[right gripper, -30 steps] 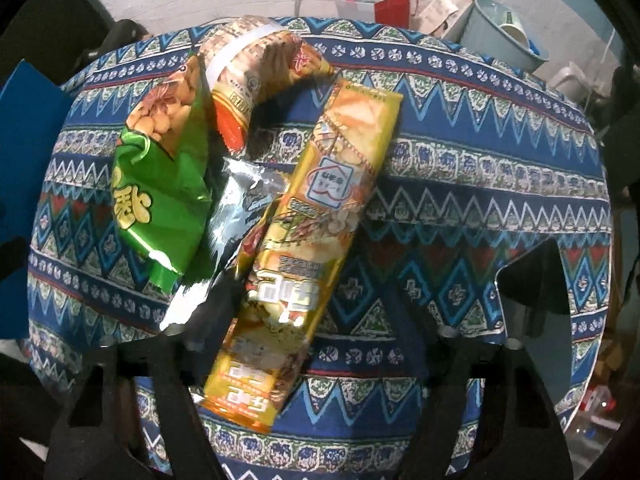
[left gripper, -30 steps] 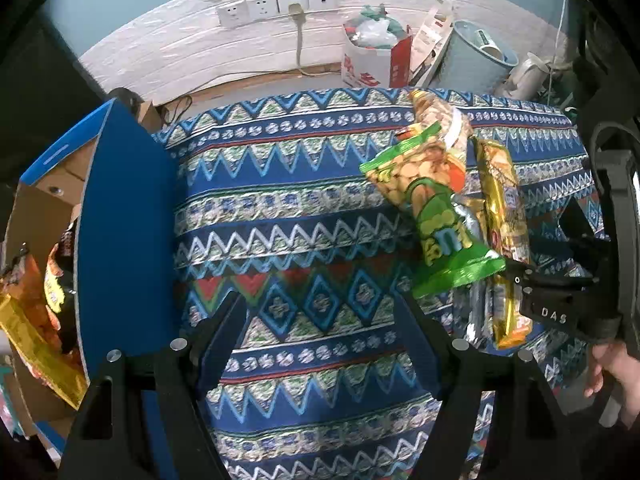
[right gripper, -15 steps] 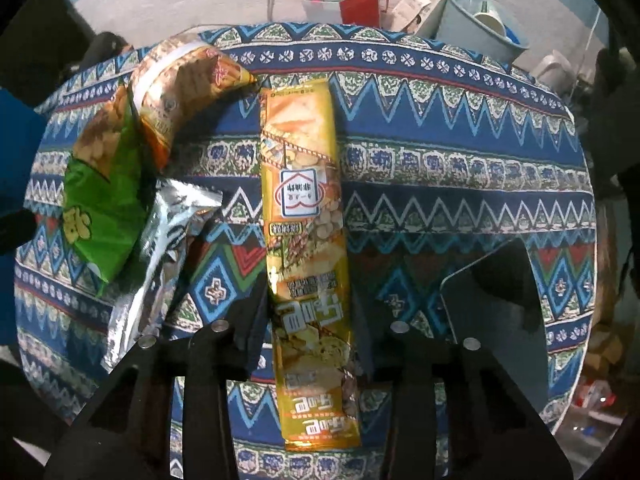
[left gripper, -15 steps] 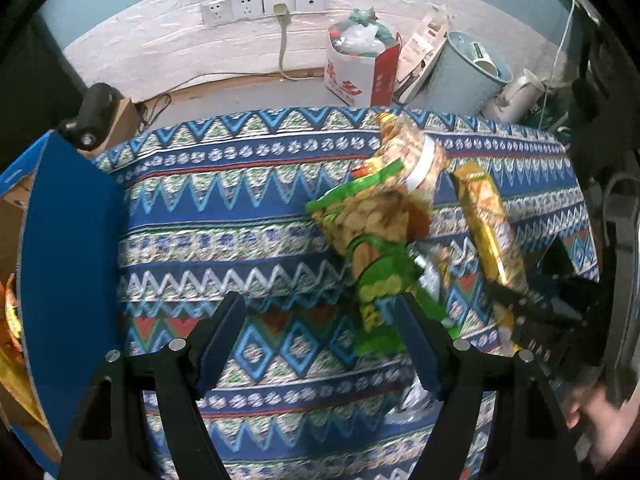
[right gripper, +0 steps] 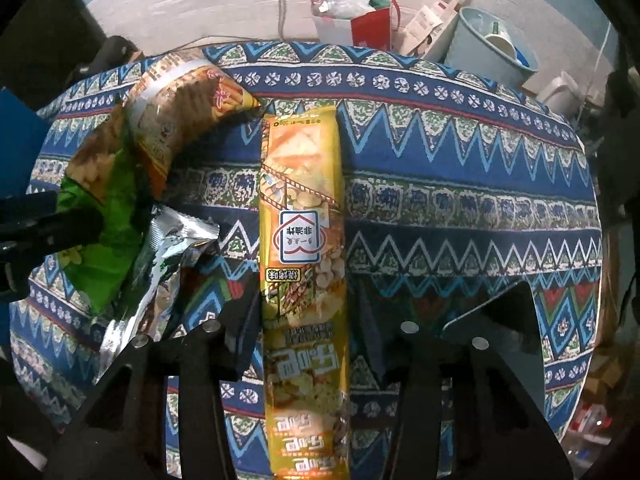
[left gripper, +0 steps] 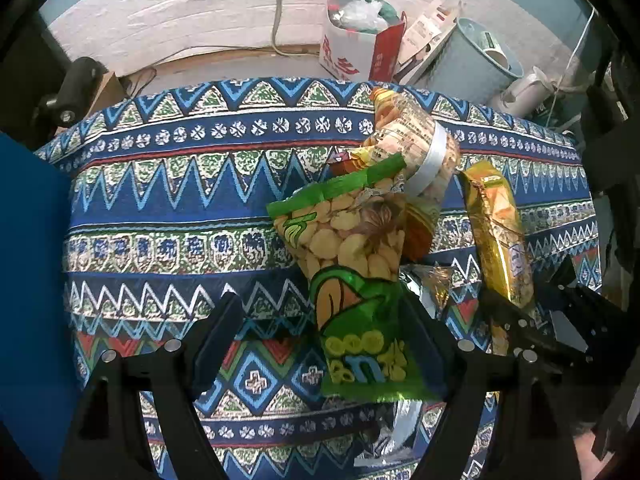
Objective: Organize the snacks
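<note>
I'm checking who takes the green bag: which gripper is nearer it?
Left. The left gripper straddles the green bag, jaws opening; the right gripper straddles the yellow packet beside it.

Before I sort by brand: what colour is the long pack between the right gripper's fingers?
Golden yellow long pack, seen best in the right wrist view.

Dim indoor light, glare on foil, fisheye-bent dark edges.

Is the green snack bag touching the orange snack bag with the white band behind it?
Touching. In the left wrist view the green snack bag overlaps the orange banded bag, no gap between them.
</note>
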`<state>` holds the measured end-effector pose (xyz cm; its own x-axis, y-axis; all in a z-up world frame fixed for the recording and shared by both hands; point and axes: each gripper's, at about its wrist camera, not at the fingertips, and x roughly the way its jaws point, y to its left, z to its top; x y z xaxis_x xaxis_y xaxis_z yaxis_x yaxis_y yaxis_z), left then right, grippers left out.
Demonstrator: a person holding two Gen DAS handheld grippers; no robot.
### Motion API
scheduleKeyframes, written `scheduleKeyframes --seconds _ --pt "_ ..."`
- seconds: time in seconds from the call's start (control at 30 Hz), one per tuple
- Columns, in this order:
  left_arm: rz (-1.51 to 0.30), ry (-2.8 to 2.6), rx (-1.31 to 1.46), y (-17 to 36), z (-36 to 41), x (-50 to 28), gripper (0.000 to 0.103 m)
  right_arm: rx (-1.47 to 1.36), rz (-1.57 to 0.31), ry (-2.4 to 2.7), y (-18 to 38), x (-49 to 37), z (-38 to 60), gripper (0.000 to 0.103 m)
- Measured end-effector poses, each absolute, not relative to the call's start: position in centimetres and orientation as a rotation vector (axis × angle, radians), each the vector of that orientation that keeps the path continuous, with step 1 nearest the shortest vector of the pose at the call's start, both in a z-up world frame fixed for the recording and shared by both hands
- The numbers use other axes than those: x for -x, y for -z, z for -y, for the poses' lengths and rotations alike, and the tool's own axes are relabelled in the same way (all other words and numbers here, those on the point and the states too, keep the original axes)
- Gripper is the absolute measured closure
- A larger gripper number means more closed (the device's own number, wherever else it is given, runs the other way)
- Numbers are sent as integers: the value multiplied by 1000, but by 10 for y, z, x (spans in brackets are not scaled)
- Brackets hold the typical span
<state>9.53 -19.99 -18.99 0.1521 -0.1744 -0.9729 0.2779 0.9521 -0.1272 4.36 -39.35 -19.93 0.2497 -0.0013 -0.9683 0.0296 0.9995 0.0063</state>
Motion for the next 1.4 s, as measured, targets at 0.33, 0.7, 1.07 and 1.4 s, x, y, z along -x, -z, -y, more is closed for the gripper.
scheduleKeyframes --seconds 0.33,0.7,1.07,1.4 --pt "-1351 418 21 193 183 -95 60 3 -1321 -3 204 -31 379 73" --pt "-1286 404 -72 170 162 -82 72 -10 -1299 1 187 -27 376 73" --pt "-1182 373 -119 128 130 -61 72 -35 -1253 -14 155 -23 358 73" --pt "-1102 347 -152 93 104 -45 72 -40 -1184 -69 111 -24 323 73"
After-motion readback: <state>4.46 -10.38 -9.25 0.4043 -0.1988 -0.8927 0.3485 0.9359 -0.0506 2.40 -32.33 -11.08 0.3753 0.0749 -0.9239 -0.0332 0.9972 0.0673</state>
